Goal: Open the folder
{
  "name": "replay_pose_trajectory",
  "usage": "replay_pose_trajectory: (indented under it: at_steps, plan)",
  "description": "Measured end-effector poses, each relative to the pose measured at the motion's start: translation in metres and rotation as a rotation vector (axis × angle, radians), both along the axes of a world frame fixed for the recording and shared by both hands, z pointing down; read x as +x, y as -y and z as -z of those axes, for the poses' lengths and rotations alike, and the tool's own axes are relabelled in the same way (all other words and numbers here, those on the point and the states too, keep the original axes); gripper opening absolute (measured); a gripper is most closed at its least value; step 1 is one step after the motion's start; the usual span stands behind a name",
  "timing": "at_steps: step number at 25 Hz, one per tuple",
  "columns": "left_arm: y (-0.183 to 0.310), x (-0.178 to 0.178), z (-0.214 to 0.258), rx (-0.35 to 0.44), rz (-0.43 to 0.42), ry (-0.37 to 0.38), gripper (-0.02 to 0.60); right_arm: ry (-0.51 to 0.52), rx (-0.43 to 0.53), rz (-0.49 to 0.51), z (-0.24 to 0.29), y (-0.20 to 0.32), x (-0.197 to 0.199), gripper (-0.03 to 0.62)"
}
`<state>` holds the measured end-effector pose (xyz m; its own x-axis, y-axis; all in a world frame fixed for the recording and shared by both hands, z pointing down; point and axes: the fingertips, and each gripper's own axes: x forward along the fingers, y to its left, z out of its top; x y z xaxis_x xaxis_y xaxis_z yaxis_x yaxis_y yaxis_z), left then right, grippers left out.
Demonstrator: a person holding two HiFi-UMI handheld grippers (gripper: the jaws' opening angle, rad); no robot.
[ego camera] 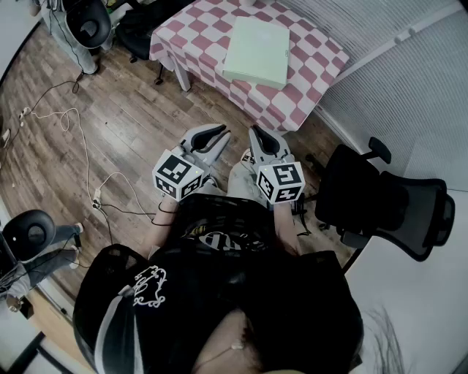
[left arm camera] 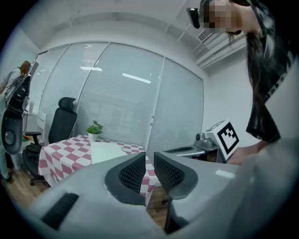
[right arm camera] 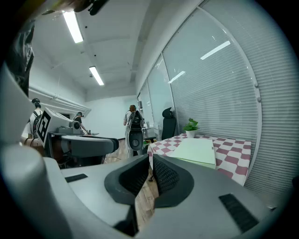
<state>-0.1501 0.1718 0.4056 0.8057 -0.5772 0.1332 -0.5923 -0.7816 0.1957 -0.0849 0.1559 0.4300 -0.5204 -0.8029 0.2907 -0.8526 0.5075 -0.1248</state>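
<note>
**Both sets of jaws empty, folder point(ego camera: 256, 51) closed on the table point(ego camera: 191, 31)**

One pale green folder lies flat and closed on the pink-and-white checked cloth of the table, toward the side nearest the window blinds point(ego camera: 409, 88). A small potted plant point(left arm camera: 94, 128) stands on the table beyond it.

The left hand-held gripper point(ego camera: 219, 133) and the right hand-held gripper point(ego camera: 257, 135) are held side by side, close in front of the person's body. They are over the wooden floor point(ego camera: 110, 109), well apart from the table, pointing toward it and tipped a little downward. The left one's jaws stand narrow, with a slim gap between the ribbed pads point(left arm camera: 132, 173) and nothing in that gap. The right one's jaws are drawn together, their tips all but meeting, and they grip nothing. Each carries its cube with square markers at the rear.

A black office chair point(ego camera: 387, 204) stands just beside the person on the right, near the table's corner. Another dark chair point(ego camera: 91, 22) sits off the table's far left. A pale cable point(ego camera: 80, 139) trails across the floor on the left
</note>
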Motion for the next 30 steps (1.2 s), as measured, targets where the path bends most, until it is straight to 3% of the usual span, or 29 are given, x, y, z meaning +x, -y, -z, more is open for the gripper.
replay_pose_trajectory:
  at_steps: [16,30]
  plan:
    - [0.036,0.028,-0.014,-0.047,-0.003,0.031,0.066,0.053,-0.026,-0.019,-0.006,0.040,0.032,0.032]
    - [0.140,0.093,-0.023,-0.080,-0.021,0.082,0.066,0.072,-0.077,-0.048,-0.015,0.150,0.106,0.032]
